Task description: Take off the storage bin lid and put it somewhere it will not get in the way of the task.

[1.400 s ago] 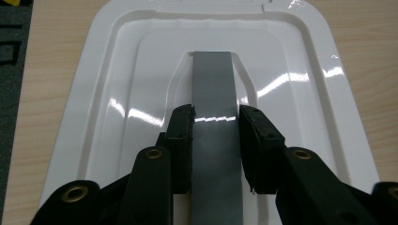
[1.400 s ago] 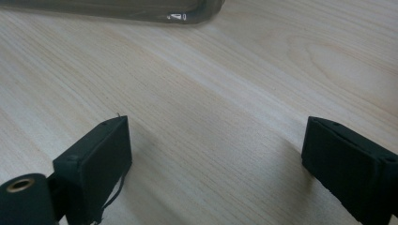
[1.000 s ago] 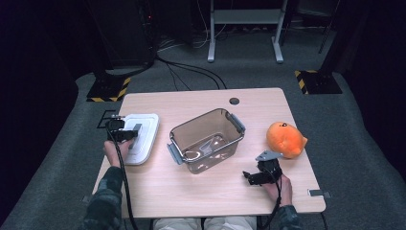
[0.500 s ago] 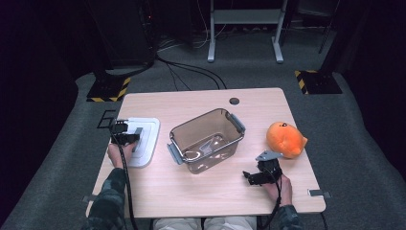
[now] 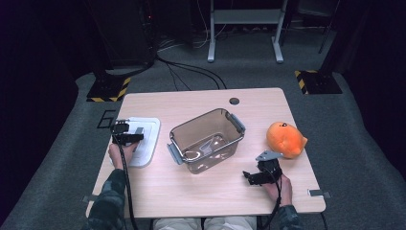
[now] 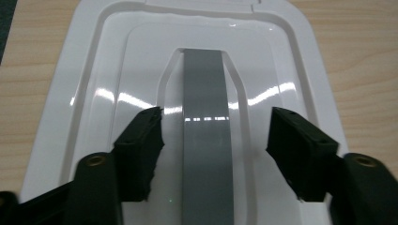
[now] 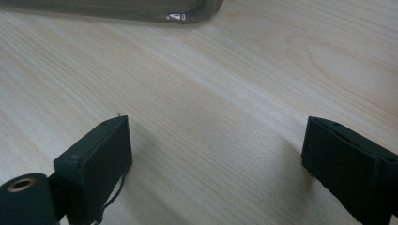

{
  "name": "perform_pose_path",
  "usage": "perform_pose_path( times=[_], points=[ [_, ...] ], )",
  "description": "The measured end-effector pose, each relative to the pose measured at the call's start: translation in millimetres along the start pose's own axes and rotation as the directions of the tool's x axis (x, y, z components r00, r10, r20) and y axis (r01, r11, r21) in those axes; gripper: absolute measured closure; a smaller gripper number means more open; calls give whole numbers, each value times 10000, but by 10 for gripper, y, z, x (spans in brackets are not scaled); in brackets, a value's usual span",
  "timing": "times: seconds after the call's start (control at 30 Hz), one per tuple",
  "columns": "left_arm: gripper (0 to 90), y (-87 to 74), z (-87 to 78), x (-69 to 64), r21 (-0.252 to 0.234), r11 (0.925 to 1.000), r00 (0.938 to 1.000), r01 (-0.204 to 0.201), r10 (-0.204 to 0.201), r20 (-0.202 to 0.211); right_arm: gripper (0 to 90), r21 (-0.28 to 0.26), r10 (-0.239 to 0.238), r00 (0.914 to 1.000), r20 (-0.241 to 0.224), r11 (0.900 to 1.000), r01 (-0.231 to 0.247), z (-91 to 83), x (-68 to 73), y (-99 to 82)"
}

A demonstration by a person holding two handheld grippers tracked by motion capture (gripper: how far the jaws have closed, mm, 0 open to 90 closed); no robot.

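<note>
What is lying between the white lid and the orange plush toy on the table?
In the high view, the clear plastic bin stands between the white lid and the orange plush toy; bare wooden table flanks it.

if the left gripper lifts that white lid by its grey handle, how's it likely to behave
The white lid looks like thin moulded plastic, so probably light and fairly stiff. Its glossy surface suggests it may be slippery. The narrow grey handle between the open jaws runs down the middle, so the lid may tilt when lifted.
</note>
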State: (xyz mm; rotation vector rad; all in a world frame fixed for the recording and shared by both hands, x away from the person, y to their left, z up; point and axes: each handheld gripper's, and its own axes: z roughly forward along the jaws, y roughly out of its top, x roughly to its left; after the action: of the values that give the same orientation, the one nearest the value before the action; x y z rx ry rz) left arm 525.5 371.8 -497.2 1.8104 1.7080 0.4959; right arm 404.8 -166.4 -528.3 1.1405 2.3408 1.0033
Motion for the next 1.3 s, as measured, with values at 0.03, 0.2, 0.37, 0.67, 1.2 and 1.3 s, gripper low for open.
perform_pose_path(
  times=[0.03,0.2,0.37,0.67,1.2,1.3],
  points=[
    [289,2,-23,0,-65,10000,9999,-37,38,119,81,-6,0,10000,-3,10000,0,0,0,0],
    [113,0,-207,-64,-612,9962,9941,-616,667,850,81,-1,3,10000,0,10000,-3,0,1,0],
    [0,-76,-340,-189,-779,9887,9822,-1282,1375,1281,81,6,8,10000,18,10000,-8,0,1,0],
    [0,-349,-569,-414,-1225,9700,9553,-2101,2303,1853,82,-4,18,10000,20,10000,-18,0,0,0],
    [0,-906,-668,-975,-1568,9211,8893,-3565,3859,2455,67,42,23,10000,-62,10000,-23,4,3,2],
    [0,-1021,-658,-1095,-1534,9096,8671,-3863,4147,2759,61,64,-9,10000,-84,10000,10,4,2,3]
  ],
)
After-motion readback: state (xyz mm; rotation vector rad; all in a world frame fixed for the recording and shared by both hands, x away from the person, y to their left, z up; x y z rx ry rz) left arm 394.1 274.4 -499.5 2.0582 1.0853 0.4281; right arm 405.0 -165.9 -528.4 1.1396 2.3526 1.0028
